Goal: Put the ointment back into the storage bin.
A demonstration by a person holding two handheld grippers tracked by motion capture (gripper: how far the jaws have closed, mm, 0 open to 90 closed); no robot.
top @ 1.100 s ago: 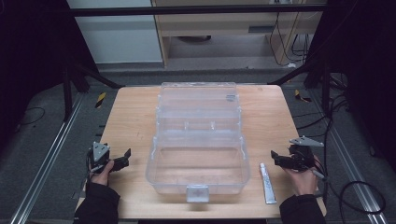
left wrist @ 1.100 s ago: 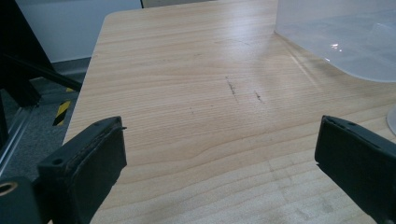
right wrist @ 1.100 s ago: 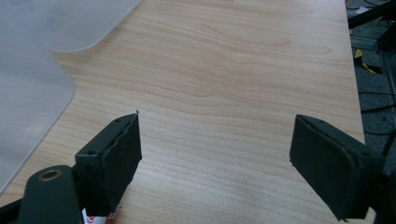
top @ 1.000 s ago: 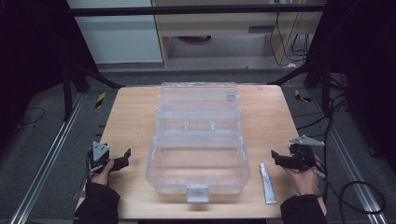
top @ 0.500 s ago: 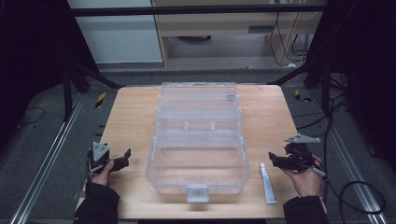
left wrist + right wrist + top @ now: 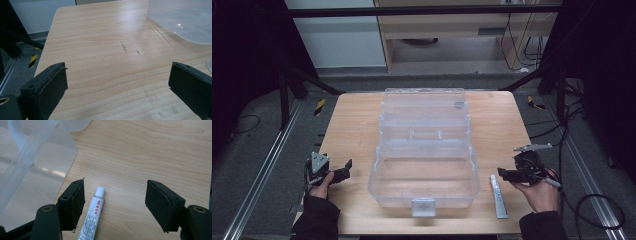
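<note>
A clear plastic box stands at the middle of the wooden table, its lid tilted open behind it. A small white glue tube lies on the table right of the box. My right gripper hovers just right of the tube, pointing left. In the right gripper view the tube lies below the right gripper, near one jaw. The jaws have just been closing, but no pad touches the tube. My left gripper rests open near the table's left front edge. The left gripper has bare wood between its jaws.
The box's corner lies ahead and to one side of the left gripper. A latch sits on the box's front wall. Dark frame poles and cables run along the floor at the table's right. Bare wood lies left of the box.
My right gripper has edged a little left toward the tube and lifted slightly. The left hand and the box have stayed where they were.
</note>
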